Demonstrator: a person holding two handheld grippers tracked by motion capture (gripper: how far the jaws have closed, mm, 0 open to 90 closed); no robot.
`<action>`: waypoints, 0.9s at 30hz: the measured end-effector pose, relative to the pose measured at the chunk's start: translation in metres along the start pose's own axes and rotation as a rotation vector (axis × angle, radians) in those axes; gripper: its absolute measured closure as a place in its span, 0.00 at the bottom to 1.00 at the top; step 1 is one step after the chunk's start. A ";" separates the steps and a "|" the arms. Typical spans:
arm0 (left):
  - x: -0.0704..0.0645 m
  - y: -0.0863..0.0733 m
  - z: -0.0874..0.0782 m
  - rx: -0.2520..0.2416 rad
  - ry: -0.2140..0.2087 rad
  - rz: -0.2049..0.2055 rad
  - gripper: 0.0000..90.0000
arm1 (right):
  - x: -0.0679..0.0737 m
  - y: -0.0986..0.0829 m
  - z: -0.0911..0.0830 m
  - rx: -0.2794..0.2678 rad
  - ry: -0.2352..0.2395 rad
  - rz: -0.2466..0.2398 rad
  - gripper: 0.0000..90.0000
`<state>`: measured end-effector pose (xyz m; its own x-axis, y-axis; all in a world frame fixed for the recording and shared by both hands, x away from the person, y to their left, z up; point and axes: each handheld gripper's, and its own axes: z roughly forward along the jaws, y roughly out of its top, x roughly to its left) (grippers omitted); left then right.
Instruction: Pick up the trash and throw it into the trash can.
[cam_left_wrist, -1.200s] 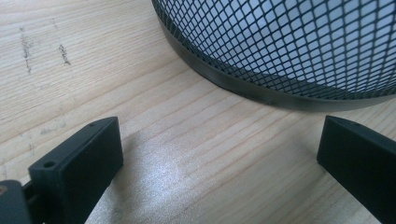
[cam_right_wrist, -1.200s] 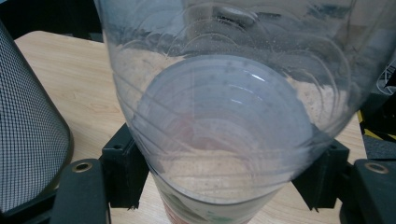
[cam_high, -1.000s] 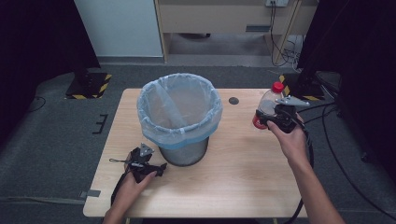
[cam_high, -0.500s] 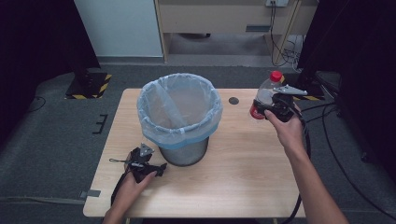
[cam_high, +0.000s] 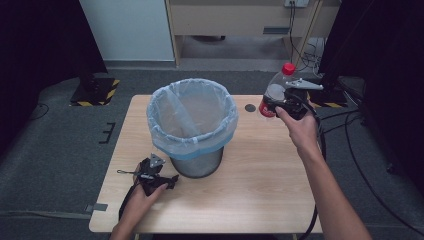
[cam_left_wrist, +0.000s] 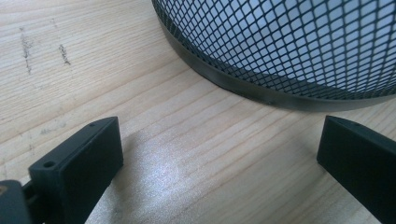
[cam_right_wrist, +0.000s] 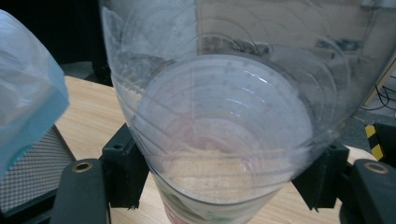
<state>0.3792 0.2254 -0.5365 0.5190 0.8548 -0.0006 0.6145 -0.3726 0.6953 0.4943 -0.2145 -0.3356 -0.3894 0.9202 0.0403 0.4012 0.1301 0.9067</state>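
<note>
A clear plastic bottle with a red cap and red label is held up off the table, right of the bin. My right gripper is shut on it; in the right gripper view the bottle sits squeezed between the two black jaws. A black mesh wastebasket lined with a light blue bag stands mid-table. My left gripper rests on the table at the bin's front left, open, with bare wood between its jaws and the bin's mesh base just ahead.
The wooden table has a dark round hole near its far edge, between bin and bottle. Cables trail off the right side. A cabinet and yellow-black striped stand feet sit on the floor beyond.
My right gripper has lifted the bottle up and away from me, toward the table's far right. The left gripper has stayed put.
</note>
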 end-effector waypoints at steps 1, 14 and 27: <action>0.000 0.000 0.000 0.000 0.000 0.000 0.00 | 0.000 0.000 0.000 0.000 0.000 0.000 0.33; 0.000 0.000 0.000 -0.002 0.000 -0.002 0.00 | 0.022 0.036 -0.014 -0.068 0.015 -0.046 0.33; 0.000 0.000 0.000 -0.002 0.000 -0.001 0.00 | 0.047 0.068 -0.029 -0.127 0.044 -0.077 0.33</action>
<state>0.3793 0.2253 -0.5366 0.5183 0.8552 -0.0018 0.6139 -0.3706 0.6969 0.4790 -0.1733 -0.2595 -0.4524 0.8917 -0.0157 0.2615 0.1495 0.9536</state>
